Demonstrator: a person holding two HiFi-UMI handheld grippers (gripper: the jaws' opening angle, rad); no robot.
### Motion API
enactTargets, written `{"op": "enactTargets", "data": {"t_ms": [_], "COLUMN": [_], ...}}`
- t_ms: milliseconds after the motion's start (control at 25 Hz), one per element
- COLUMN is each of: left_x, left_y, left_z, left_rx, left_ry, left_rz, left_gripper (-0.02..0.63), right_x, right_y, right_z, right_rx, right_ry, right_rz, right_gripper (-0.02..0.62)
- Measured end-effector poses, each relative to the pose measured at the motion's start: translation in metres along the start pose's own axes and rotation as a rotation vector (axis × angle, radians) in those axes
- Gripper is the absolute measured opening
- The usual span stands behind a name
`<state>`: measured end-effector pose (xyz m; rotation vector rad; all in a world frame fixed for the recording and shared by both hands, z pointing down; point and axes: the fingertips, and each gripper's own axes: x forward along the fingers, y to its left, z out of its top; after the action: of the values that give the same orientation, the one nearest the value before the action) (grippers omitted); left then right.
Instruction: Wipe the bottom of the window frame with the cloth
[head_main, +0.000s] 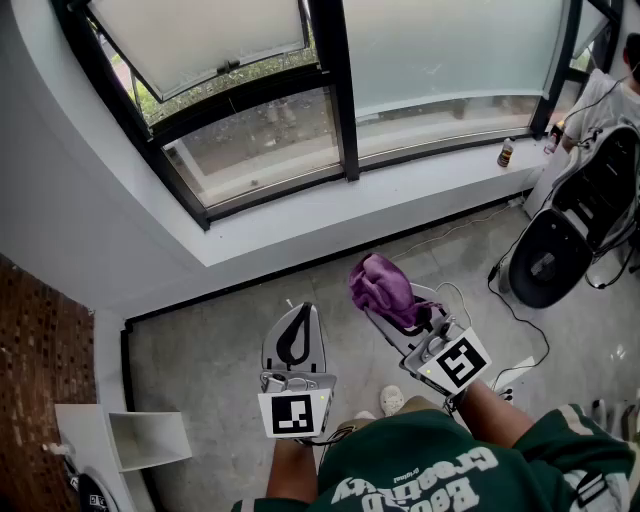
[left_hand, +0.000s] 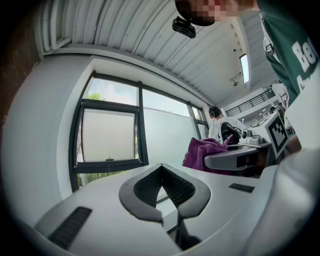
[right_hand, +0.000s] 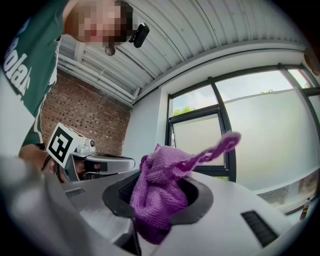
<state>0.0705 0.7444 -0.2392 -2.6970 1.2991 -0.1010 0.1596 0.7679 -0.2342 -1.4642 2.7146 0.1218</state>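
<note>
A bunched purple cloth (head_main: 381, 287) is clamped in my right gripper (head_main: 392, 305), which is shut on it; the cloth (right_hand: 161, 189) bulges out of the jaws with a thin strip sticking up to the right. My left gripper (head_main: 294, 330) hangs beside it, shut with nothing between its tips. Both are held over the grey floor, well short of the window. The black window frame (head_main: 283, 187) runs along a white sill (head_main: 330, 214) ahead; its bottom rail (left_hand: 106, 166) also shows in the left gripper view, and the purple cloth (left_hand: 204, 151) at right.
A small dark bottle (head_main: 506, 153) stands on the sill at far right. A black office chair (head_main: 575, 233) and loose cables (head_main: 515, 305) lie on the floor to the right. A white box shelf (head_main: 135, 437) sits at lower left by a brick wall (head_main: 40, 385).
</note>
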Motion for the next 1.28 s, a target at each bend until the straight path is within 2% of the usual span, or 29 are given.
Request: {"op": "enactTargets", "data": {"t_ms": [360, 600, 1000, 1280], "left_x": [0.006, 0.019, 0.040, 0.070], "left_y": [-0.005, -0.010, -0.019, -0.023], "left_z": [-0.005, -0.007, -0.009, 0.004], "left_rx": [-0.024, 0.007, -0.007, 0.017], "left_ry": [0.001, 0.013, 0.016, 0.005], "left_rz": [0.016, 0.028, 0.060, 0.077], "left_gripper": [0.009, 0.009, 0.009, 0.009], "right_x": [0.002, 0.005, 0.001, 0.005], "right_y": [0.003, -0.010, -0.034, -0.056], "right_z": [-0.004, -0.007, -0.011, -0.004], "right_rx": [-0.014, -0.015, -0.021, 0.005], "right_ry": [-0.002, -0.003, -0.025, -0.047], "right_rz": [0.038, 0.043, 0.065, 0.091], "right_gripper": [0.133, 0.133, 0.133, 0.133]}}
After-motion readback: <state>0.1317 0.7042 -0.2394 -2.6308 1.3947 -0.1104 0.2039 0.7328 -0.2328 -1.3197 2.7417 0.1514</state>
